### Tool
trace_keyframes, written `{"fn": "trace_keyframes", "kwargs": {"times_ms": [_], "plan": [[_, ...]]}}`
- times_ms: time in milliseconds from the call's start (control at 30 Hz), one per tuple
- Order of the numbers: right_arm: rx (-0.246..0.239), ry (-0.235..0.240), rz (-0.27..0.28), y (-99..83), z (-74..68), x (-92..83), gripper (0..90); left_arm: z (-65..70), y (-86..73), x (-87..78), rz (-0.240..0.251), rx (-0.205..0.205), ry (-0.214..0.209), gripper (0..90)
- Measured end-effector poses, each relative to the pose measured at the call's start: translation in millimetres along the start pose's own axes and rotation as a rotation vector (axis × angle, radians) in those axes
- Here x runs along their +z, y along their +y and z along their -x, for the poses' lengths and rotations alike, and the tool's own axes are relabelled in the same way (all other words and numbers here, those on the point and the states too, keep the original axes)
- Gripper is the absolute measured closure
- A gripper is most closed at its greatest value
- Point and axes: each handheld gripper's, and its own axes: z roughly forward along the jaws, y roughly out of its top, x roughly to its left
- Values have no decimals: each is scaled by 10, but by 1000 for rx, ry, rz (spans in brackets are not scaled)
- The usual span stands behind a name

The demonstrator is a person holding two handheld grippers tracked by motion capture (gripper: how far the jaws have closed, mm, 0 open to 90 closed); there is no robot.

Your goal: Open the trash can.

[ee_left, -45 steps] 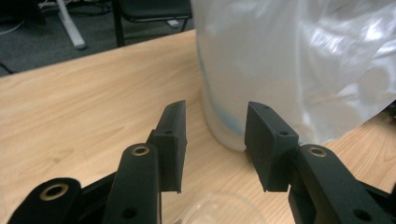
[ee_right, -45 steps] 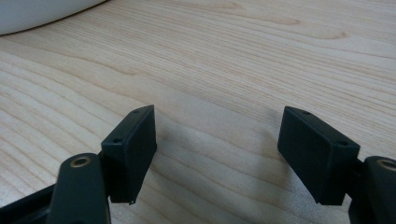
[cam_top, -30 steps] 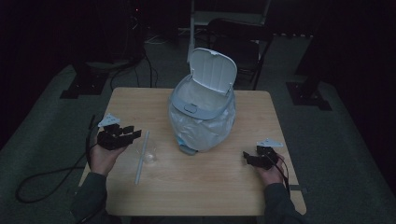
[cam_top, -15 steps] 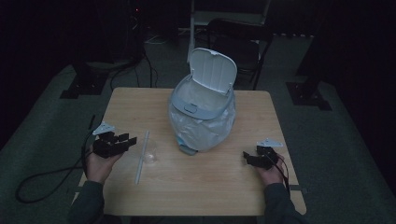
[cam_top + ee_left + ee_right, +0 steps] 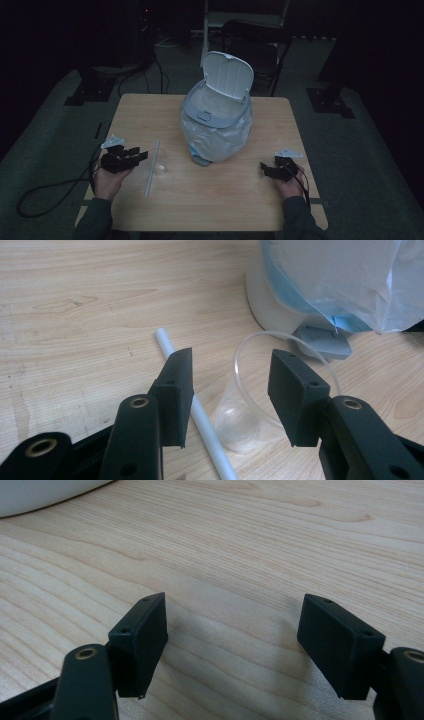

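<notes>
A clear plastic cup (image 5: 160, 168) lies on its side on the wooden table (image 5: 225, 205), beside a white straw (image 5: 152, 167). My left gripper (image 5: 140, 155) hovers low just left of them, open. In the left gripper view its jaws (image 5: 231, 365) point at the cup (image 5: 240, 420), whose rim sits just beyond the right jaw, while the straw (image 5: 167, 342) runs under the left jaw; nothing is gripped. My right gripper (image 5: 264, 170) rests open near the table's right front, and its view shows bare wood between the jaws (image 5: 232, 605).
A pale pedal bin (image 5: 217, 120) with a plastic liner and a raised lid stands mid-table; its base and foot pedal (image 5: 325, 340) are close behind the cup. A chair (image 5: 255, 35) and stand legs sit on the dark floor beyond. A cable trails off the left edge.
My left gripper has sunk toward the table and drifted slightly nearer the front-left. The right gripper, cup and straw have stayed put.
</notes>
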Motion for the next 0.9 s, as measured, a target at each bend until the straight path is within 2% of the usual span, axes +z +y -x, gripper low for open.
{"fn": "trace_keyframes", "kwargs": {"times_ms": [900], "plan": [[0,0,1,2,1,2,270,33,29,153,-66,-11,-29,586]]}}
